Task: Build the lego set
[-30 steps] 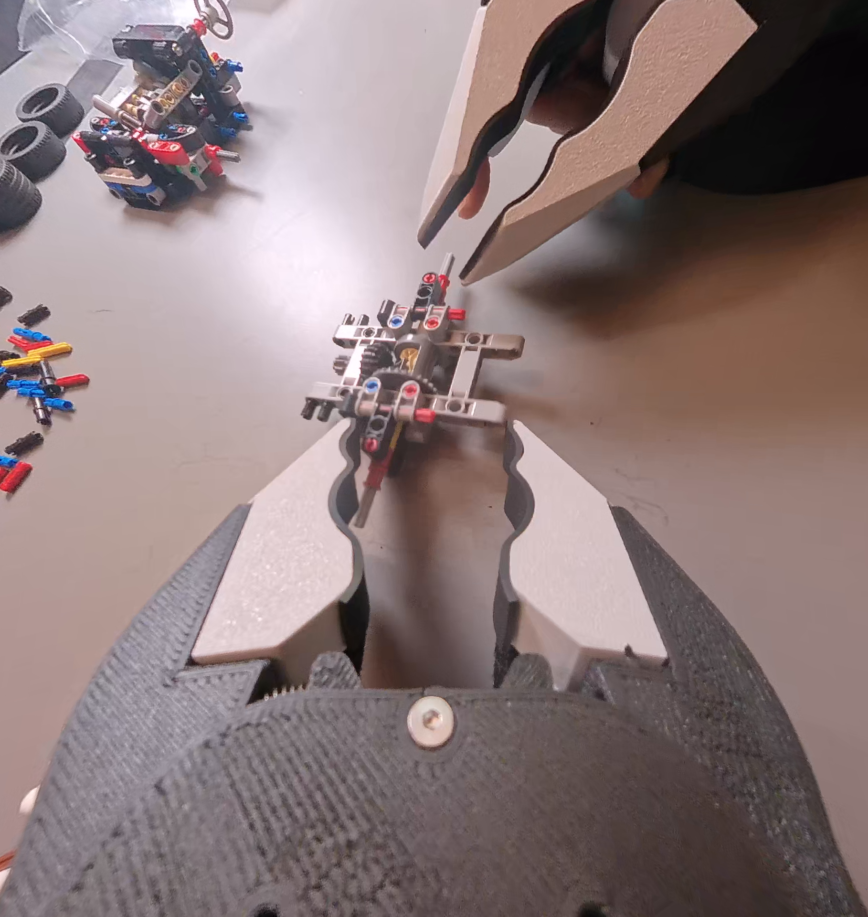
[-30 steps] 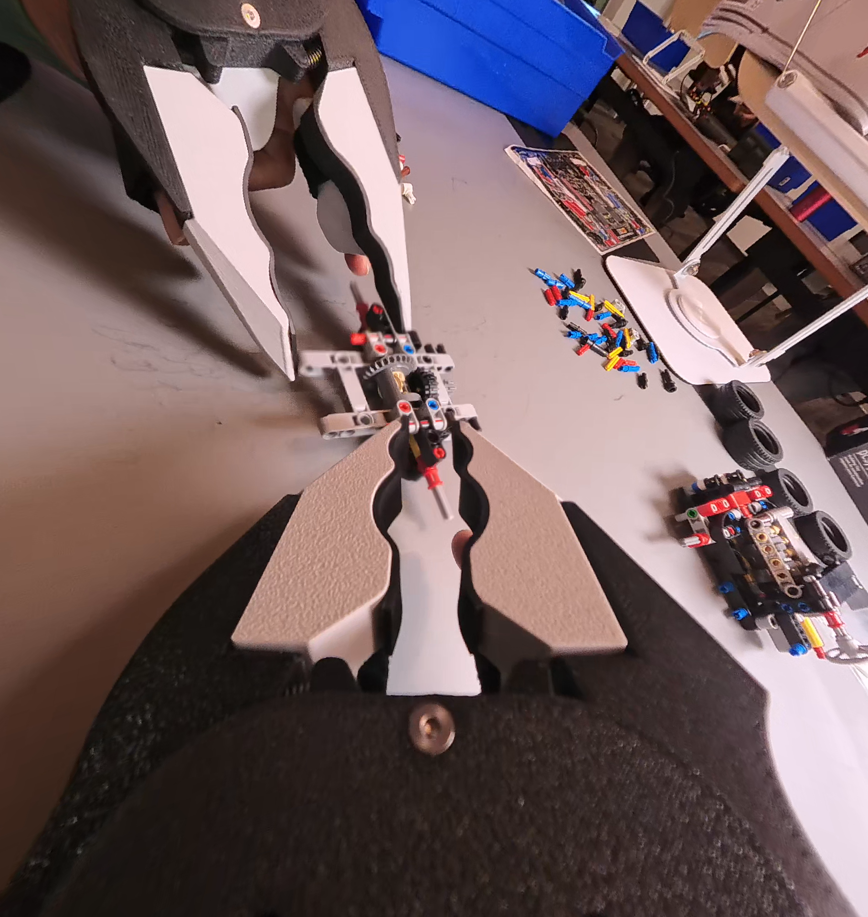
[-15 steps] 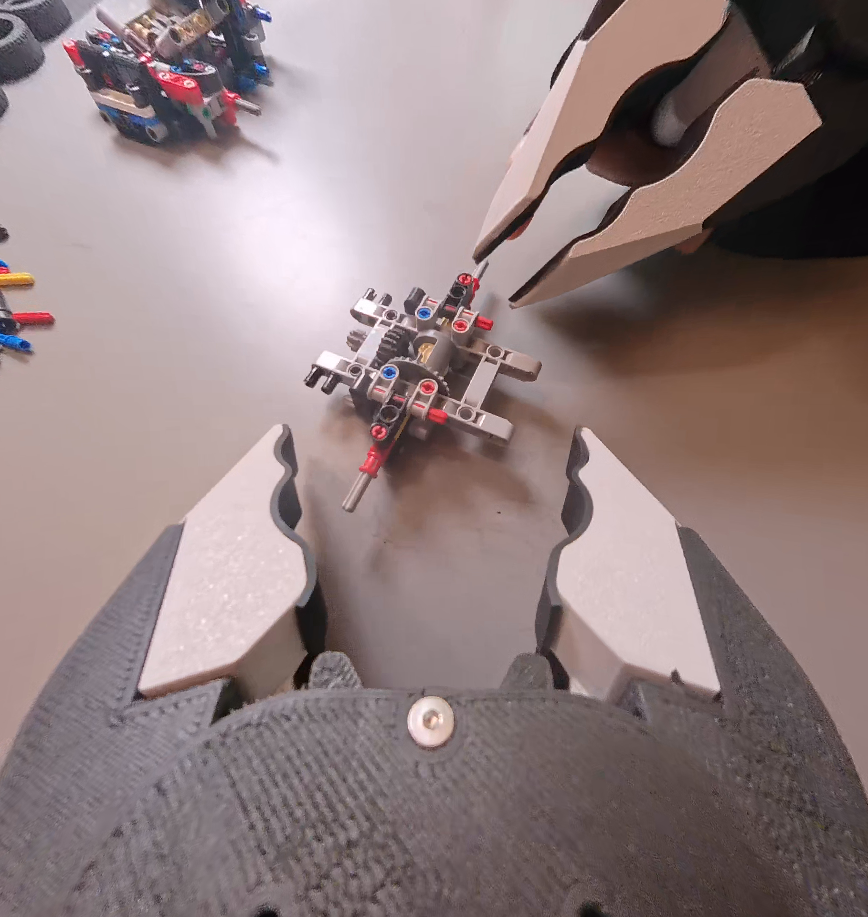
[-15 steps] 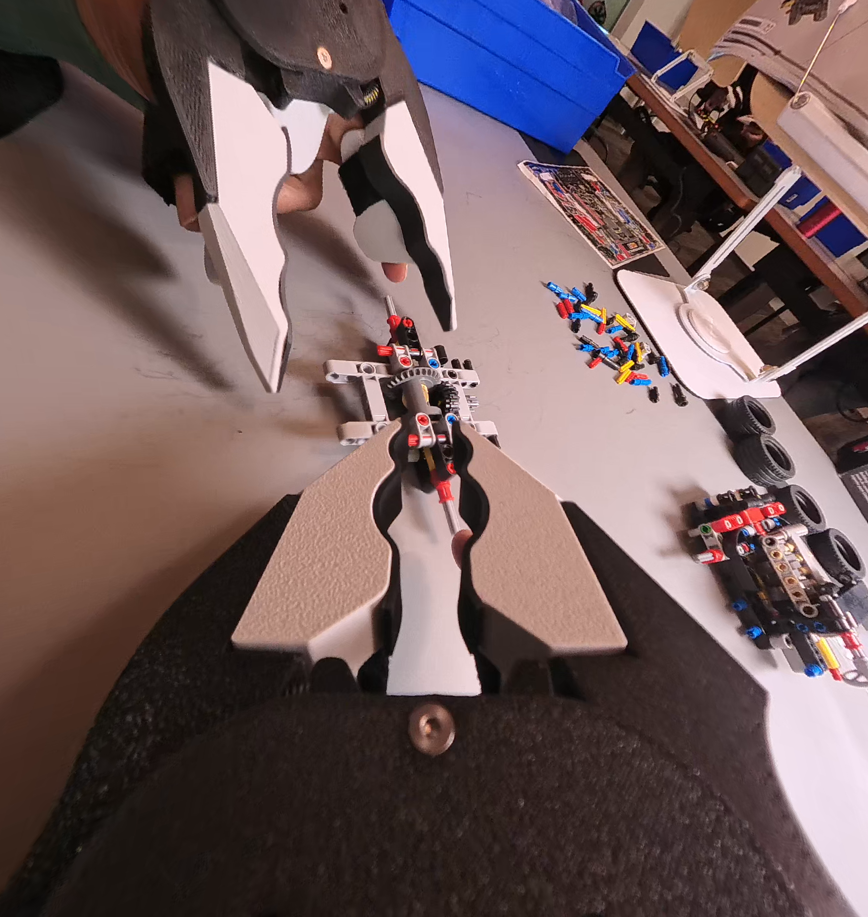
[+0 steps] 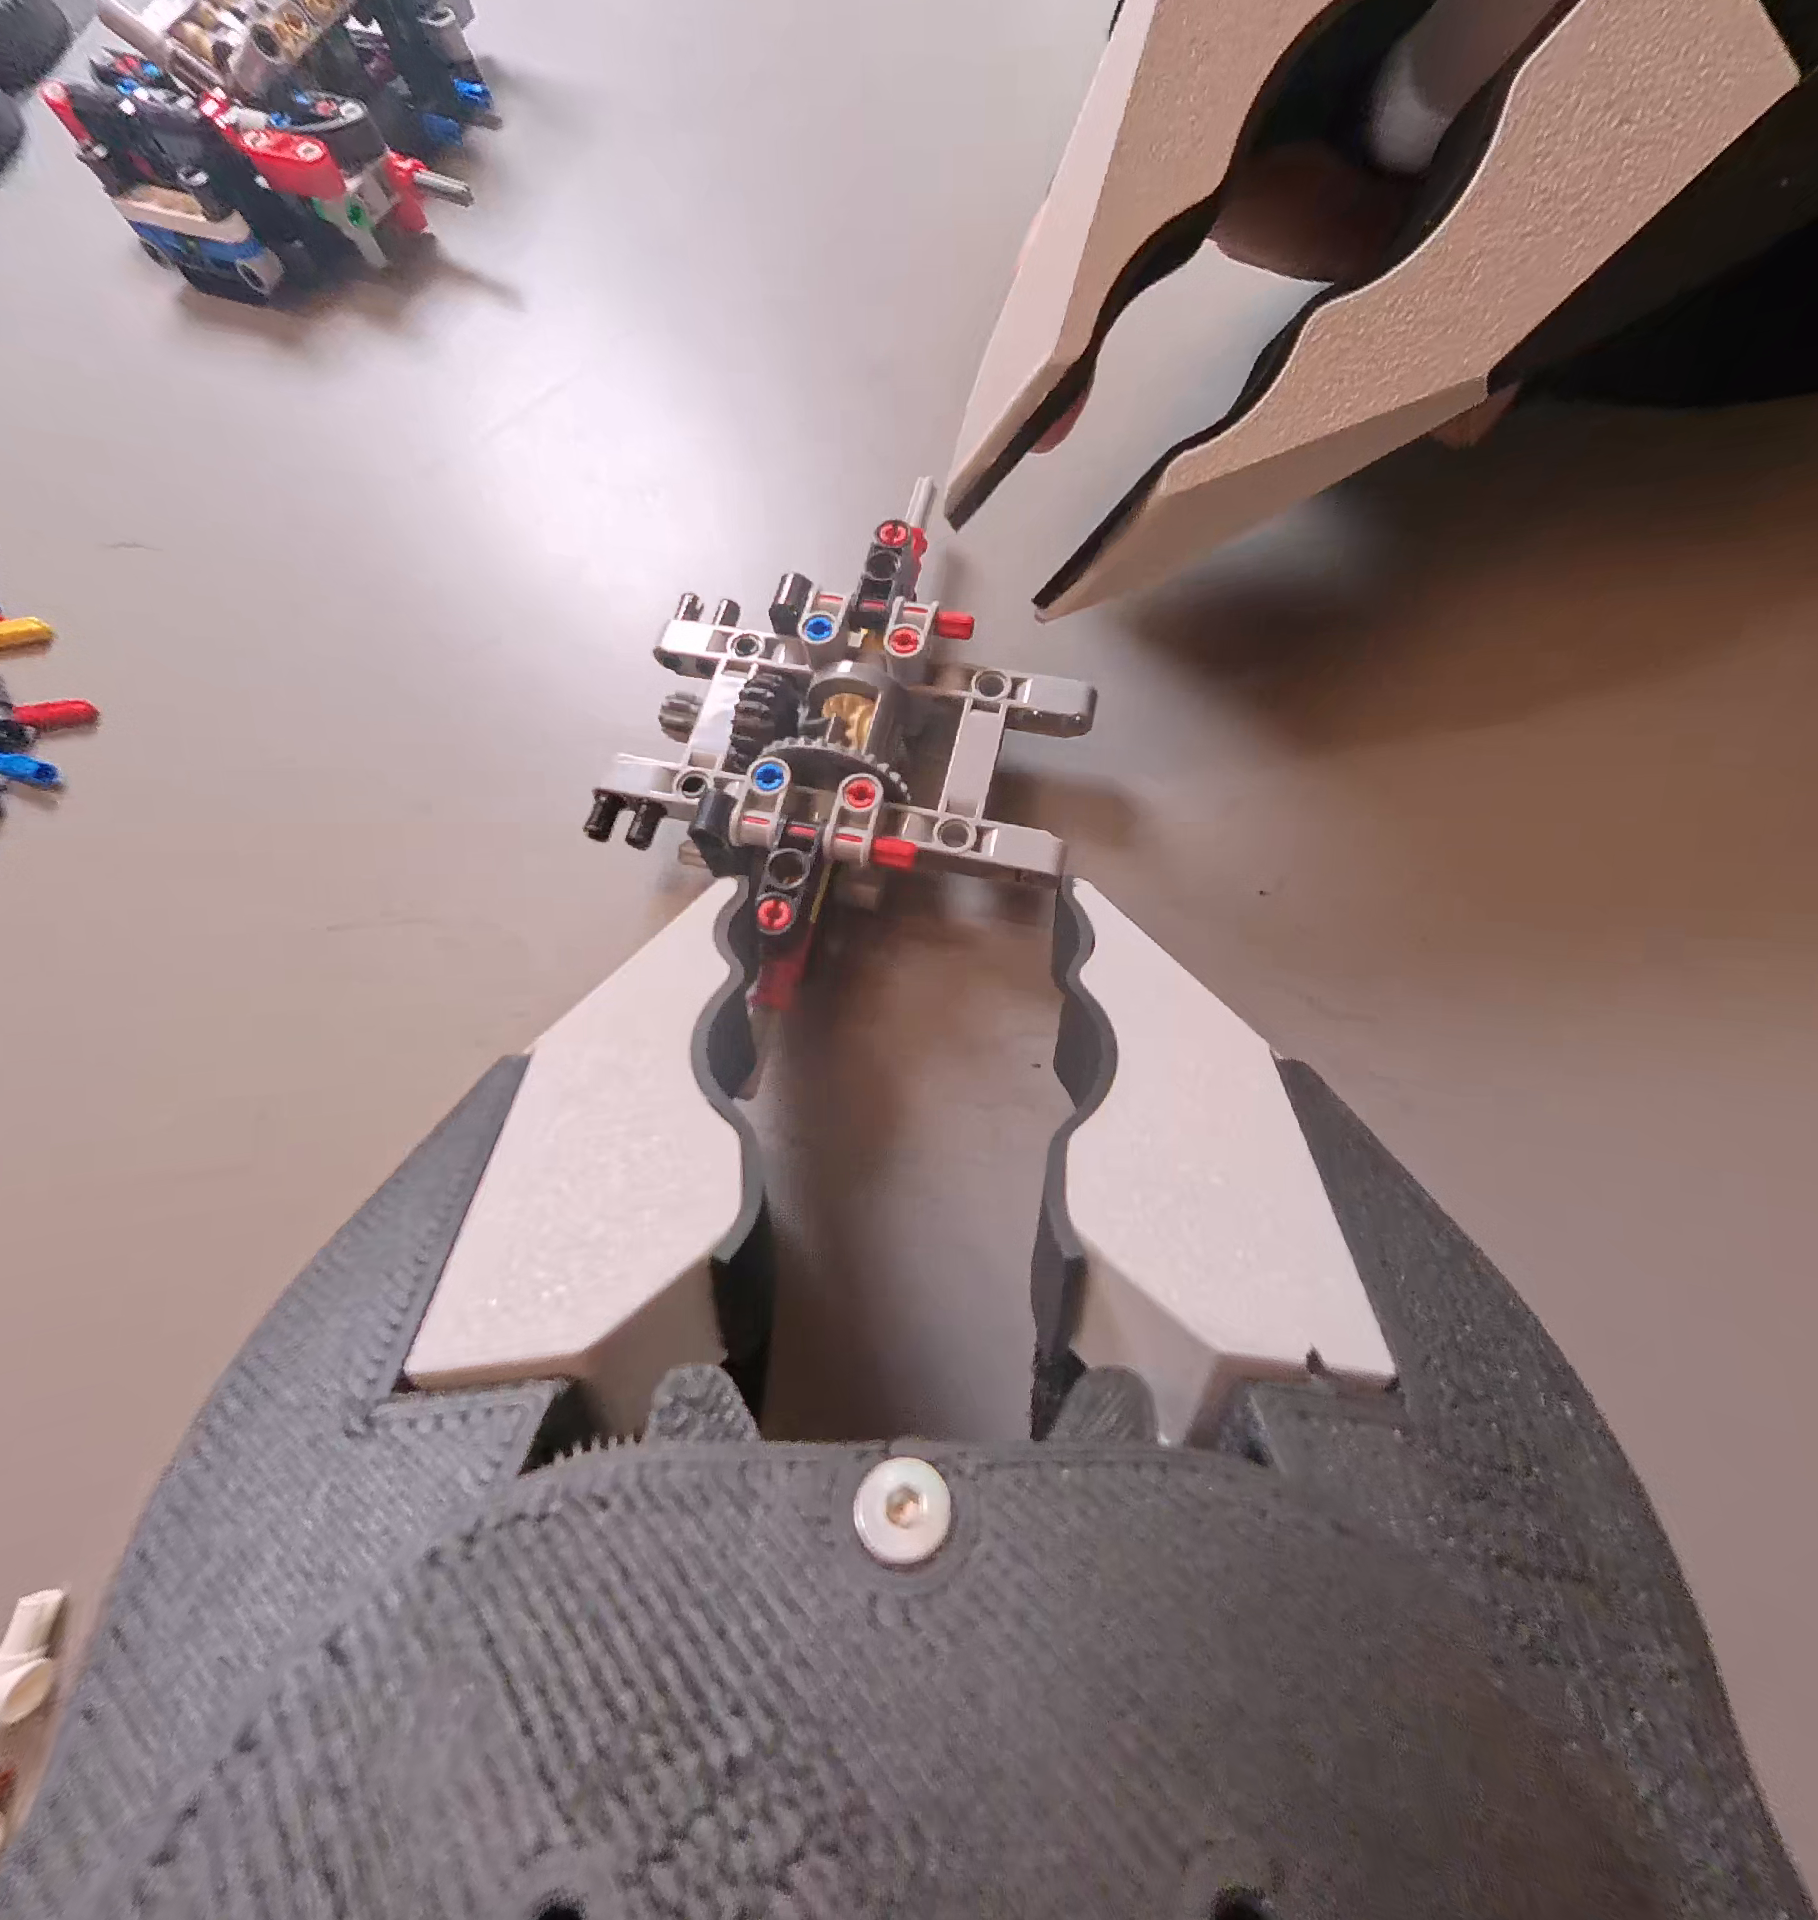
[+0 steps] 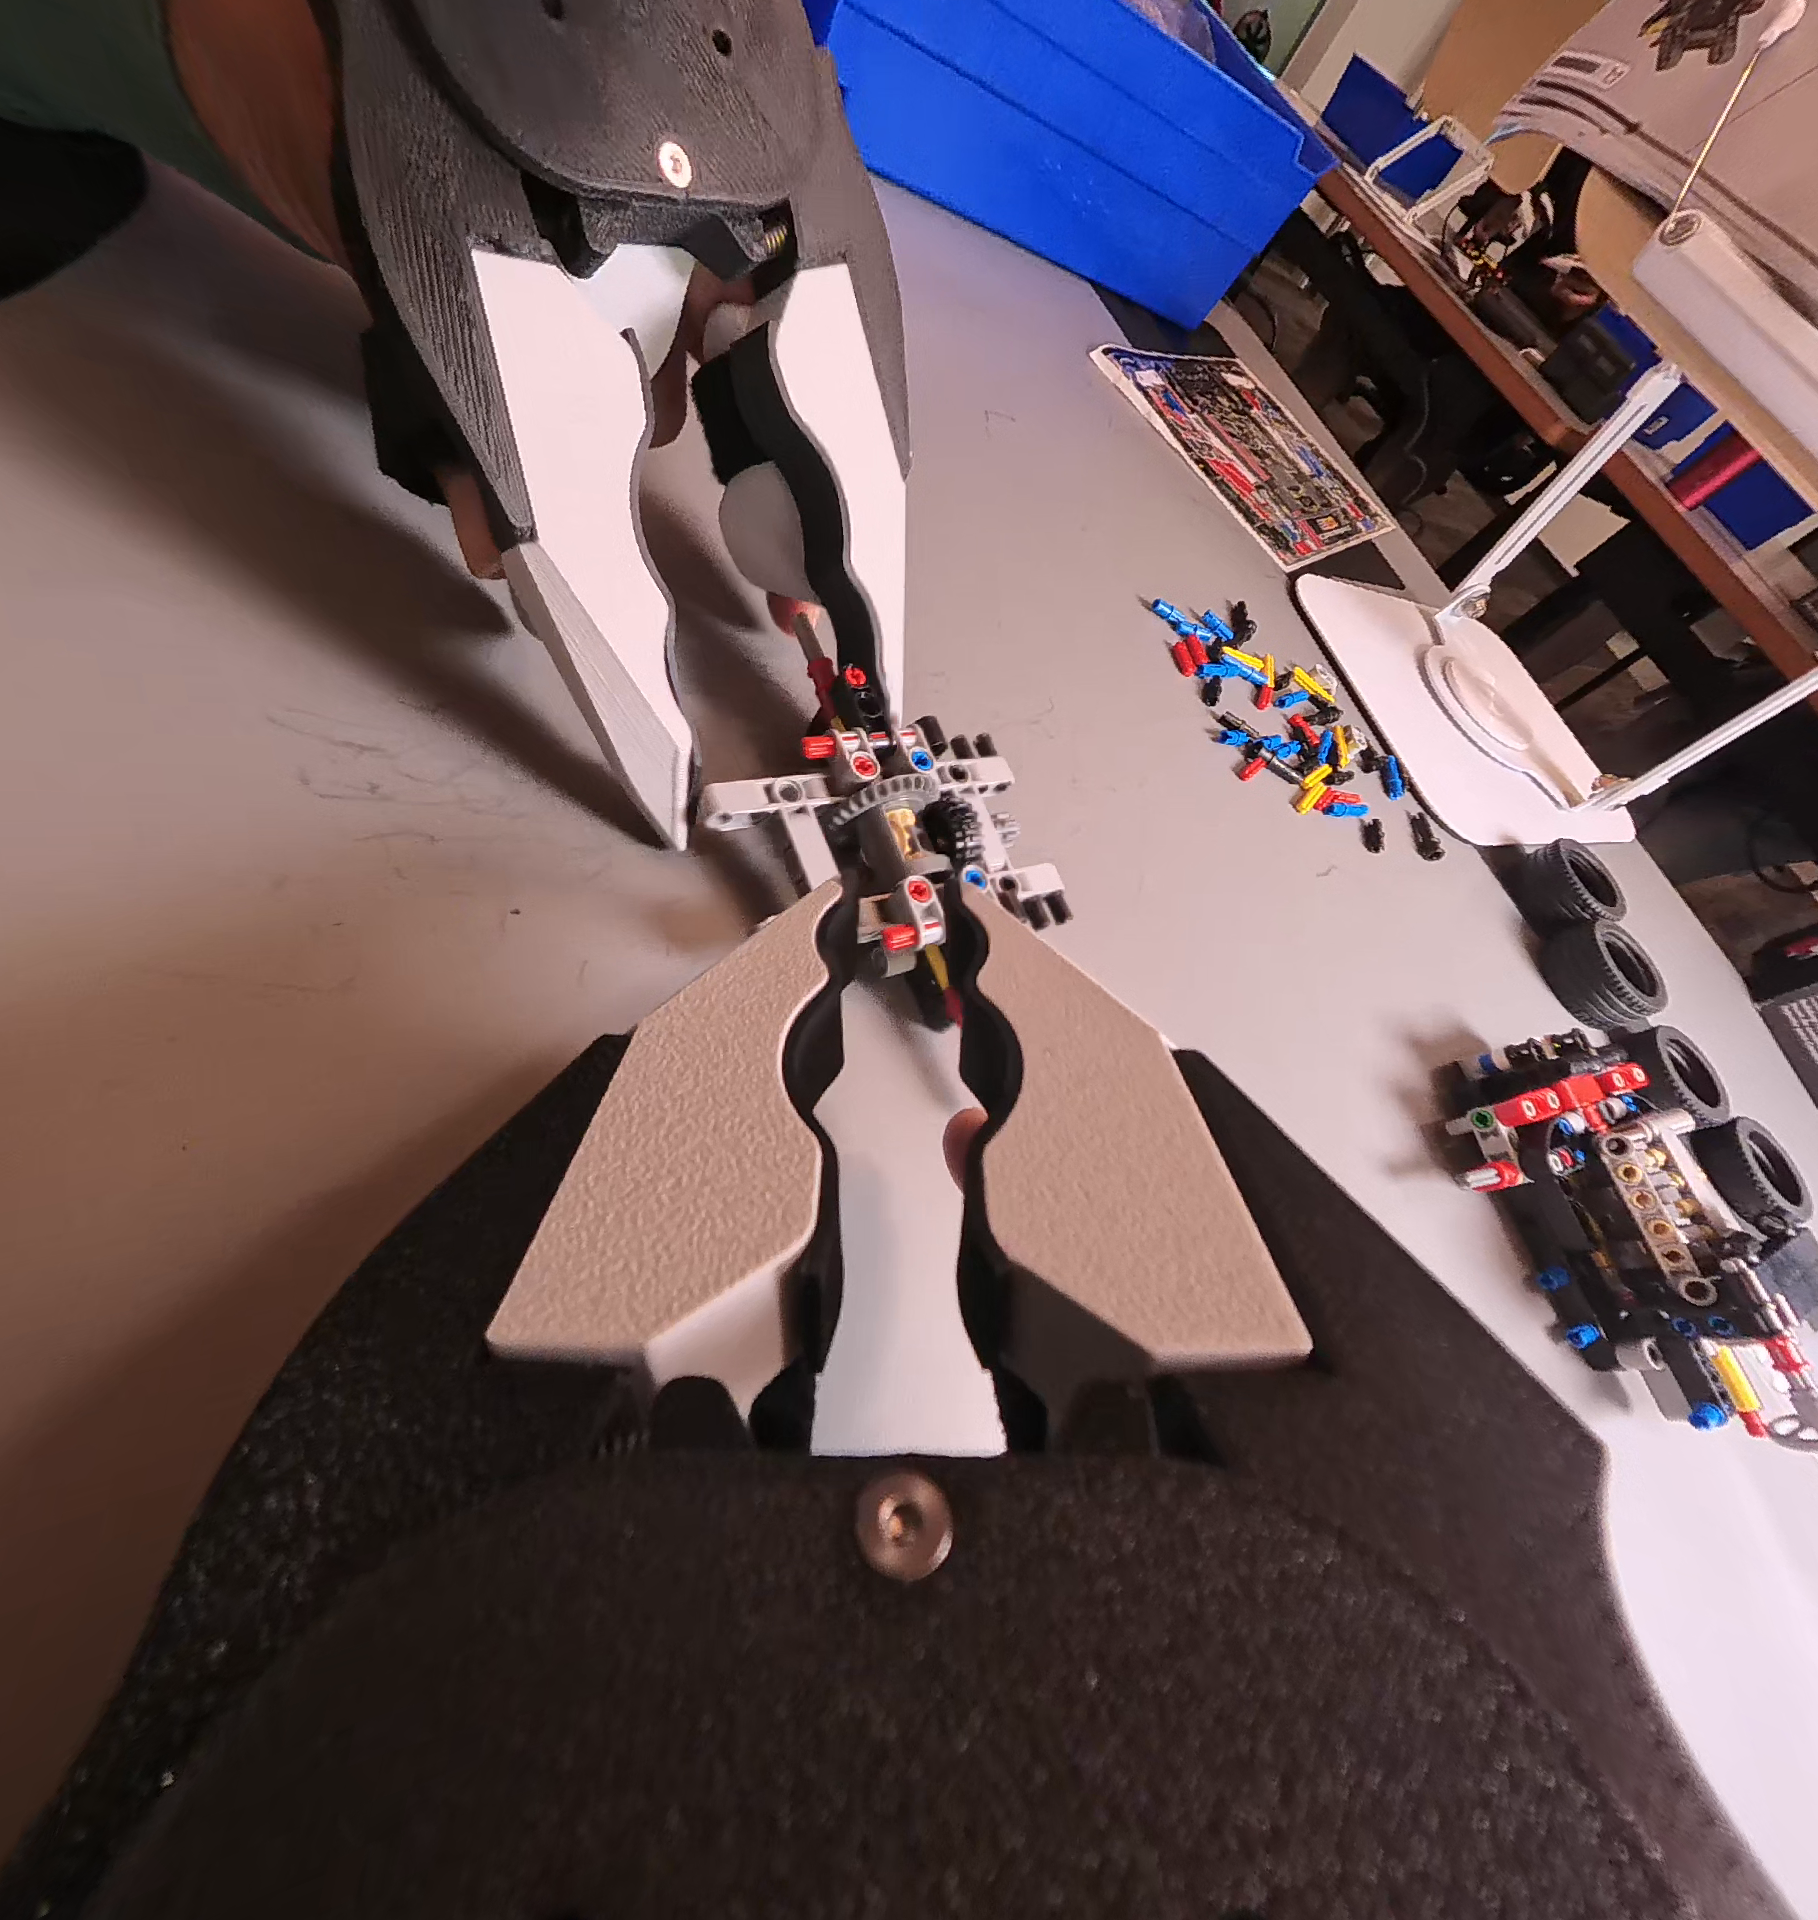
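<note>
Grey gear assembly lies on the table. The left gripper stands open at its near end. The right gripper is parted slightly around its axle.

Grey gear assembly lies flat on table, axles seemingly protruding endwise.

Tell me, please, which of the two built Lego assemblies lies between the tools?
The small grey gear frame, between the left tool and right tool; the larger black chassis sits apart beside the tyres.

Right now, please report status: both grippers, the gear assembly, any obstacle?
Left gripper open, at gear assembly near end. Right gripper narrowly open around far end, not clamped. Assembly flat on table. Nothing in the way.
</note>
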Tool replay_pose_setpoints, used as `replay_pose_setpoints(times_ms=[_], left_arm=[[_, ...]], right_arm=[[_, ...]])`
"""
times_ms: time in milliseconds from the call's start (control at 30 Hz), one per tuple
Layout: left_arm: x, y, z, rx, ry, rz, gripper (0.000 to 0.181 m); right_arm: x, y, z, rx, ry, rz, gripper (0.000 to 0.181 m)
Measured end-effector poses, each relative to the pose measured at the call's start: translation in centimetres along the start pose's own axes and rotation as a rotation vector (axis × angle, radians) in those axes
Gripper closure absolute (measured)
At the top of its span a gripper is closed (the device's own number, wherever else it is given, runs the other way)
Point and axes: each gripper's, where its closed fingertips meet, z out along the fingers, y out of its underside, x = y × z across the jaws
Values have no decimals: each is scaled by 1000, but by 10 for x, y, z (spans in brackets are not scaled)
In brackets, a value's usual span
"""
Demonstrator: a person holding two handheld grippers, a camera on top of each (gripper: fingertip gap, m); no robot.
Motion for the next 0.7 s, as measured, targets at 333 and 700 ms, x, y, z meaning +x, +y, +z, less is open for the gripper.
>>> replay_pose_setpoints(times_ms=[333,700], left_arm=[[-9,-2,-4,1,-105,123,126],[-11,3,-5,10,-47,3,125]], right_arm=[[-1,2,1,-8,-1,-5,167],[-6,4,2,-20,-22,-22,163]])
